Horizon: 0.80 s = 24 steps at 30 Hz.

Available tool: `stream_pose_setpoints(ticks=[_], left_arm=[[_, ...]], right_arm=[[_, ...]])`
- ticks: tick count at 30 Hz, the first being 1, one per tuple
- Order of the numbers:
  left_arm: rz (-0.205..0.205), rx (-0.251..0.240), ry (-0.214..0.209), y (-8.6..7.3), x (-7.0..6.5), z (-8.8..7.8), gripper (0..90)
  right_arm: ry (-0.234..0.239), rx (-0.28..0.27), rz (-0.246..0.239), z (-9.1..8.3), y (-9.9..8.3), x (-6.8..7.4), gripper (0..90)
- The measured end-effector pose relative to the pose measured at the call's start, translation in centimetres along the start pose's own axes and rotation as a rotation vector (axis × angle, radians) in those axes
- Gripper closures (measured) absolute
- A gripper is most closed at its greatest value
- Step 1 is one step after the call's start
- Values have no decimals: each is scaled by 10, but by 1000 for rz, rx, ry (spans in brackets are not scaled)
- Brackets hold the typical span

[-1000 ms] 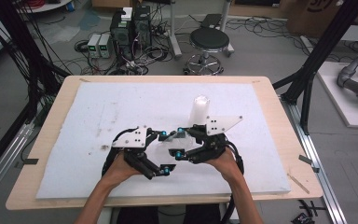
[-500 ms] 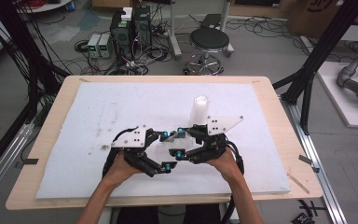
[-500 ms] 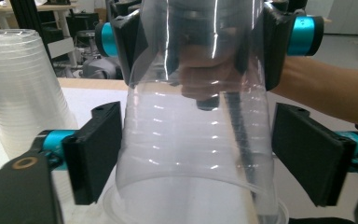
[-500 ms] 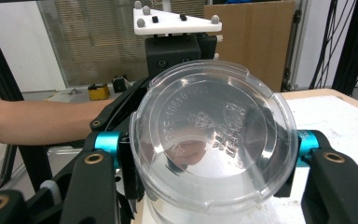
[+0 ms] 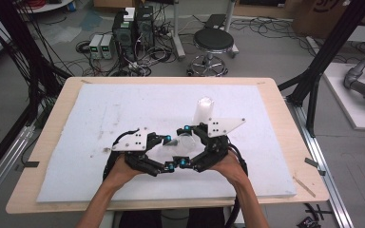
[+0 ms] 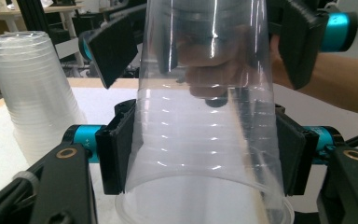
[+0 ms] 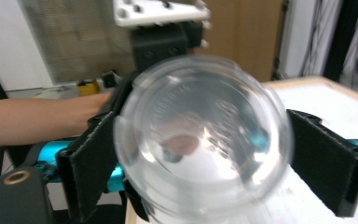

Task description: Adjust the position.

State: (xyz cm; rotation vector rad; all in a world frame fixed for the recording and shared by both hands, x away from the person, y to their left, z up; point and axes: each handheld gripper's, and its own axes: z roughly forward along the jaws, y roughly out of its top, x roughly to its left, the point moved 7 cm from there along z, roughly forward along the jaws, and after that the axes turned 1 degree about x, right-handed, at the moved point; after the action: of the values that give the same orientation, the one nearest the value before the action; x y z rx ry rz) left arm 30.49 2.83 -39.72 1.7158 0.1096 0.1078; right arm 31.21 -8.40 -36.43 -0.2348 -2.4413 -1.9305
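Note:
A clear plastic cup (image 5: 178,142) lies level between my two grippers near the table's front middle. My left gripper (image 6: 204,154) has just been closing. It is now shut on the cup (image 6: 205,93), with both pads pressing its sides near the wide rim. My right gripper (image 7: 209,168) faces it and has just been opening. Its jaws stand apart around the cup's narrow base (image 7: 200,130), the right pad (image 7: 326,163) clearly off it. In the high view the left gripper (image 5: 170,152) and right gripper (image 5: 185,145) meet tip to tip.
A stack of clear cups (image 5: 203,110) stands upright on the white foam board (image 5: 100,109) just beyond the right gripper; it is also at the left of the left gripper view (image 6: 32,93). A stool (image 5: 213,40) and cabling lie on the floor behind the table.
The left jaws have drawn in onto the cup, and the right jaws have spread away from it. Both hands have stayed where they were.

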Motion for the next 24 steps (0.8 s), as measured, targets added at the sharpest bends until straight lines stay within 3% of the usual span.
stream_pose_setpoints(ticks=[6,9,10,13,14,15,16,17,18,19,20,22,24], left_arm=[[-8,21,9,-1,1,-5,334],[-13,46,12,-2,1,-7,334],[-20,120,8,-3,1,-12,334],[-13,280,-6,-6,3,-20,334],[-13,319,-12,-6,3,-21,334],[-13,319,-12,-6,3,-21,333],[-13,400,-21,-6,3,-24,333],[-8,450,-26,-5,2,-25,333],[1,535,-40,-6,2,-26,333],[1,535,-40,-6,2,-26,333],[14,638,-46,-7,2,-27,333],[19,703,-52,-7,1,-26,333],[22,737,-58,-6,1,-25,333]], right_arm=[[0,7,0,-2,-1,0,124],[-6,37,-14,-5,-2,1,123],[-14,68,-28,-6,-3,2,124],[-24,149,-59,-9,-5,5,124],[-21,181,-64,-10,-6,6,124],[-25,210,-69,-10,-7,7,124],[-30,266,-87,-9,-10,7,124],[-30,266,-87,-9,-10,7,124],[-39,342,-106,-8,-12,7,124],[-45,368,-112,-7,-13,6,124],[-51,404,-117,-7,-14,6,124],[-69,479,-139,-6,-17,4,124],[-76,541,-150,-5,-19,3,124]])
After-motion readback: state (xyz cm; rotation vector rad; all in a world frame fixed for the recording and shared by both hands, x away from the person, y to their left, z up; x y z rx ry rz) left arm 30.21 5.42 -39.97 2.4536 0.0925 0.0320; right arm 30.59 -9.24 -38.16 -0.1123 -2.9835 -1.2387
